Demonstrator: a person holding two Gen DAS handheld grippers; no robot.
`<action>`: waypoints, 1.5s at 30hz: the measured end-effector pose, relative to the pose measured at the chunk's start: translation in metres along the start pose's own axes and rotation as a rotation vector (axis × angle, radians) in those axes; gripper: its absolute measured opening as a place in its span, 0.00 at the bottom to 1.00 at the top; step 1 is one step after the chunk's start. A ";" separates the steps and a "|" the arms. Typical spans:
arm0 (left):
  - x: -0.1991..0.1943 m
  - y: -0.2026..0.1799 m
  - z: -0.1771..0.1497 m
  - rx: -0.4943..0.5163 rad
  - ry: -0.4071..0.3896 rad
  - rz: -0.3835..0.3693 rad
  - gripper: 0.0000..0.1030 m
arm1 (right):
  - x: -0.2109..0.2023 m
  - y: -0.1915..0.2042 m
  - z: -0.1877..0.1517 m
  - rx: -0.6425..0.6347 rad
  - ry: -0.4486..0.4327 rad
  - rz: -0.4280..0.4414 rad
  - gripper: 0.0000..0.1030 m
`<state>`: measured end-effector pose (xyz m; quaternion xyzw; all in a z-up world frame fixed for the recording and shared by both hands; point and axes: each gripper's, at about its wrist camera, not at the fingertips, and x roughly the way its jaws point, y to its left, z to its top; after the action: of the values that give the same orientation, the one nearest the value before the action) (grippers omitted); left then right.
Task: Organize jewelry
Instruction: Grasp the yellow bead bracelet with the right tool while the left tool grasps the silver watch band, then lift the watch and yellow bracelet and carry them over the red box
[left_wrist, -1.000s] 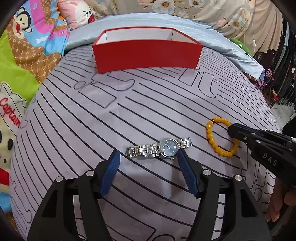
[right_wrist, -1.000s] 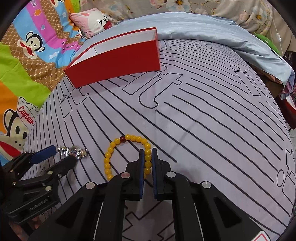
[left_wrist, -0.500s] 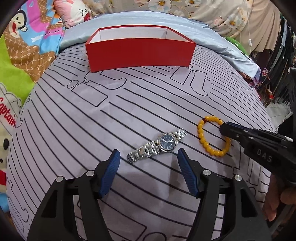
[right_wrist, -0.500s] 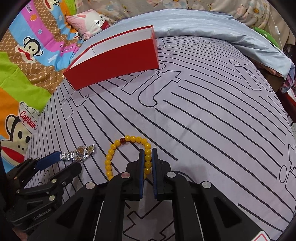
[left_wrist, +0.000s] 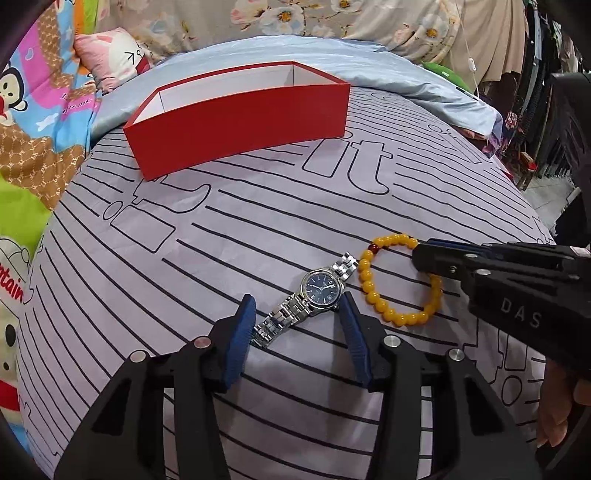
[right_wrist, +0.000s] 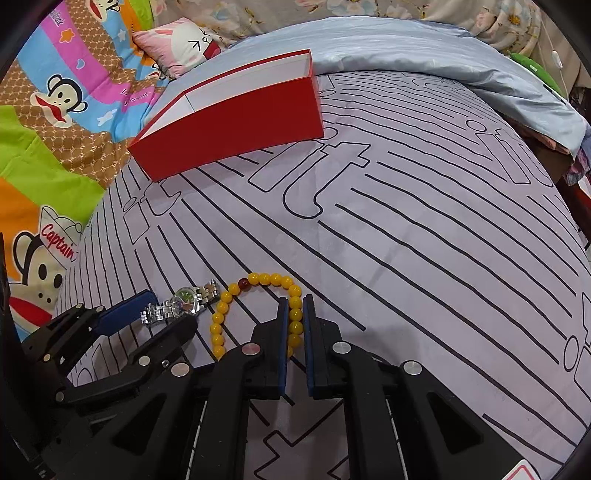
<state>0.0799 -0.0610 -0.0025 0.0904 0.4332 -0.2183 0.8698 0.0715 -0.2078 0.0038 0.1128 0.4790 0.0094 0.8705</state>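
A silver watch (left_wrist: 320, 288) with a blue dial lies slantwise on the striped grey sheet. My left gripper (left_wrist: 296, 300) straddles it. The jaws are closing, with the blue pads (left_wrist: 242, 328) close against the strap end and the case but not clamped. Just right of the watch lies a yellow bead bracelet (left_wrist: 369, 288) with one dark red bead. My right gripper (right_wrist: 295, 301) is shut on its near side, beads (right_wrist: 295, 315) pinched between the pads. The right wrist view also has the watch (right_wrist: 184, 299) inside the left gripper (right_wrist: 170, 310). An open red box (left_wrist: 240, 129) stands farther back.
A pale blue quilt (left_wrist: 406, 81) lies behind the red box (right_wrist: 232, 129). A cartoon-print blanket (right_wrist: 55, 110) and a pink pillow (left_wrist: 110, 62) border the sheet on the left. A hand (left_wrist: 554, 413) shows under the right gripper. Clothes hang at the far right.
My left gripper has moved in over the watch and rolled, so the watch now lies slantwise between its fingers. Its jaws have narrowed. The right gripper stayed shut on the bracelet.
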 end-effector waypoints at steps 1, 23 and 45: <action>0.000 0.000 0.000 -0.006 -0.001 0.001 0.26 | 0.000 0.000 0.000 0.000 0.000 0.001 0.07; -0.012 0.029 -0.001 -0.161 0.023 -0.086 0.11 | -0.001 0.002 0.002 0.000 0.004 0.017 0.07; 0.018 0.019 0.030 -0.138 0.003 -0.015 0.24 | 0.002 0.001 0.004 -0.002 0.012 0.022 0.07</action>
<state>0.1194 -0.0595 0.0009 0.0272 0.4493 -0.1941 0.8716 0.0765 -0.2070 0.0048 0.1171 0.4829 0.0199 0.8676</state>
